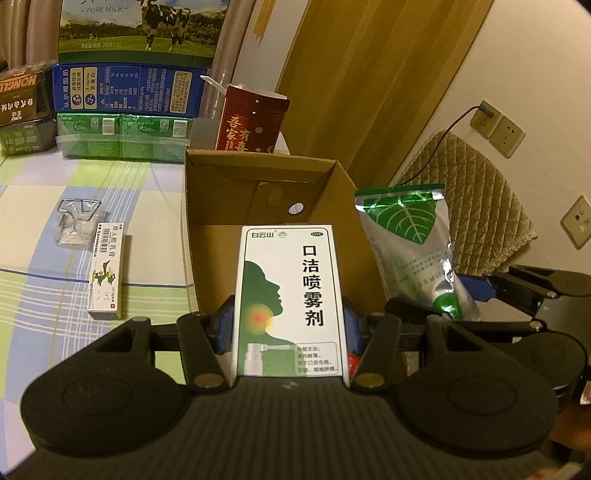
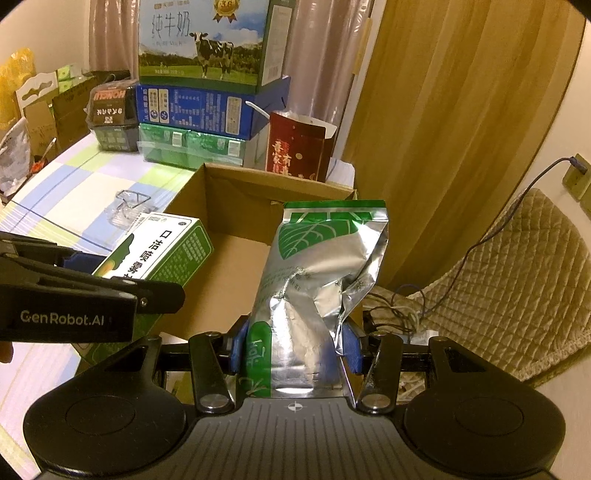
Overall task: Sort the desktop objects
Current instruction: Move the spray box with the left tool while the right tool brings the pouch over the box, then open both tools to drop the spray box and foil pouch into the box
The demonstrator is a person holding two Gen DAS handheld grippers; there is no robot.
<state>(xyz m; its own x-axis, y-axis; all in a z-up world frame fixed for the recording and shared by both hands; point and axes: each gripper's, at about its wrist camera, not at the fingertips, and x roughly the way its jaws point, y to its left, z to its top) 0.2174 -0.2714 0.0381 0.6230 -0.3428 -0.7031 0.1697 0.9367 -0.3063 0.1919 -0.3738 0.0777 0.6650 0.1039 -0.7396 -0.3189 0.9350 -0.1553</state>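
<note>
Throat-spray box [image 1: 290,301]: white/green, upright, clamped btwn left gripper [image 1: 290,321] fingers, held above open cardboard carton [image 1: 258,192]. Foil pouch [image 2: 317,291]: silver w/ green leaf, clamped btwn right gripper [image 2: 295,347] fingers, over carton's right side. Small ointment box [image 1: 106,273] lies on checked surface [image 1: 37,229], left of carton.

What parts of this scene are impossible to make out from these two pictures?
- Cardboard box floor, left wrist view: near part hidden behind the spray box held in the left tool.
- Same floor, right wrist view: partly hidden by the foil pouch in the right tool.
- Milk carton: top cut off by the frame edge.
- Small ointment box: print too small to read.
</note>
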